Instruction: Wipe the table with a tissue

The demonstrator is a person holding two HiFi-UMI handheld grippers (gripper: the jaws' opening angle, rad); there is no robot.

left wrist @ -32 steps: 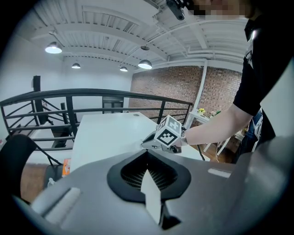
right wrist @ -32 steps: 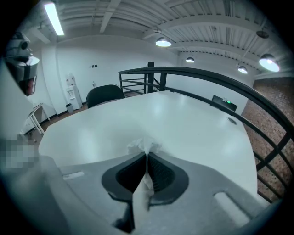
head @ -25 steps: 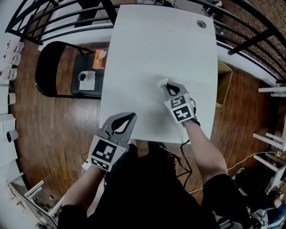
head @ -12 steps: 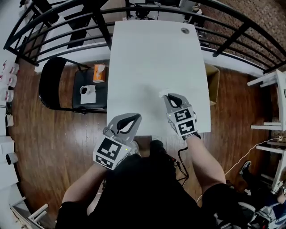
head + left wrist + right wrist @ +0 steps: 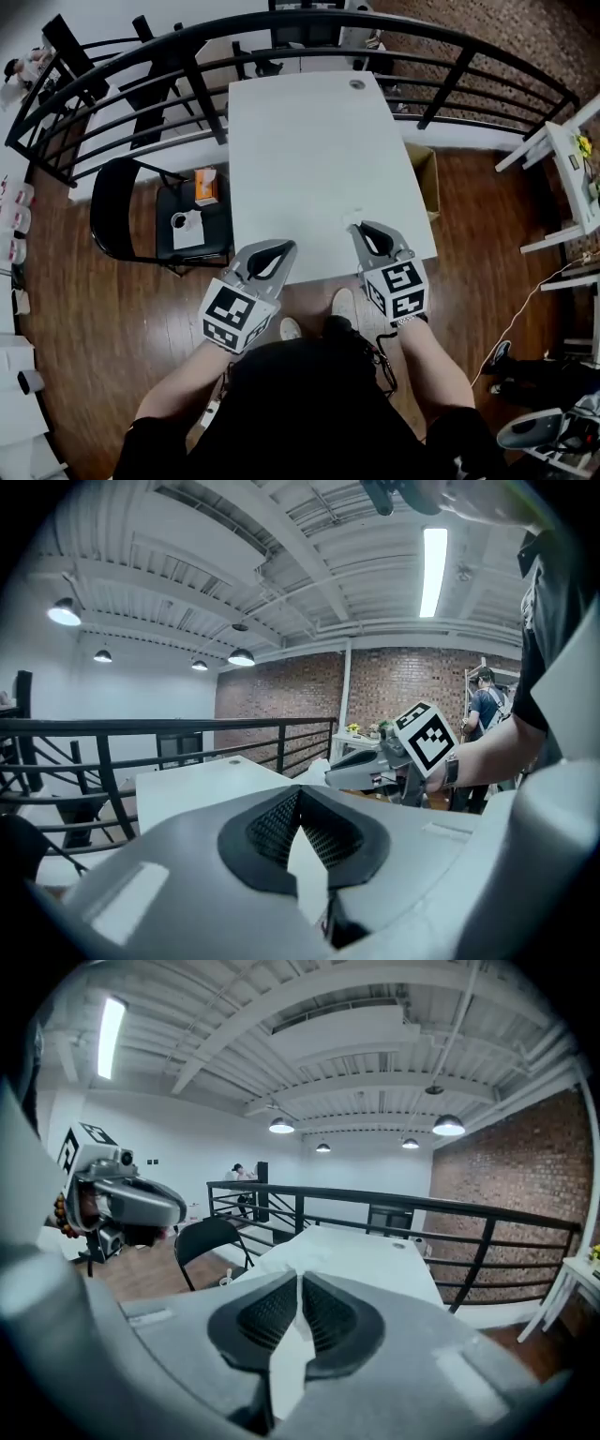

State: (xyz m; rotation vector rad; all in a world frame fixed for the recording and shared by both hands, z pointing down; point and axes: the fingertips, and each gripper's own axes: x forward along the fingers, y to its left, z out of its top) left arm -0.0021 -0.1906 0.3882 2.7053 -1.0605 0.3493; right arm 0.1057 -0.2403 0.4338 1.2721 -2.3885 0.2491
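- The right gripper (image 5: 360, 226) has its jaws pressed almost together on the tissue (image 5: 351, 218). In the right gripper view a thin white strip of it runs down between the two black pads, and a crumpled tuft (image 5: 292, 1258) sticks out just past the tips.
- In the head view that tuft shows as a small white lump at the tip of the right gripper, over the white table (image 5: 309, 141), close to the near edge and towards its right side.
- The left gripper (image 5: 278, 246) holds nothing. Its own view shows the pads (image 5: 272, 825) meeting at the tip, with only bare tabletop seen through the gap lower down.
- The left gripper sits at the table's near edge, towards the left corner, well apart from the tissue. Whether it touches the top I cannot tell.
- In the left gripper view the right gripper is seen from the side, with the tissue (image 5: 317, 769) bunched at its nose.
- A black folding chair (image 5: 122, 187) stands left of the table. An orange tissue box (image 5: 208, 185) and a small cup (image 5: 180, 220) are on its seat.
- A cardboard box (image 5: 424, 178) stands on the wood floor just beside the table's right edge, and a black railing (image 5: 309, 28) curves round the far side.
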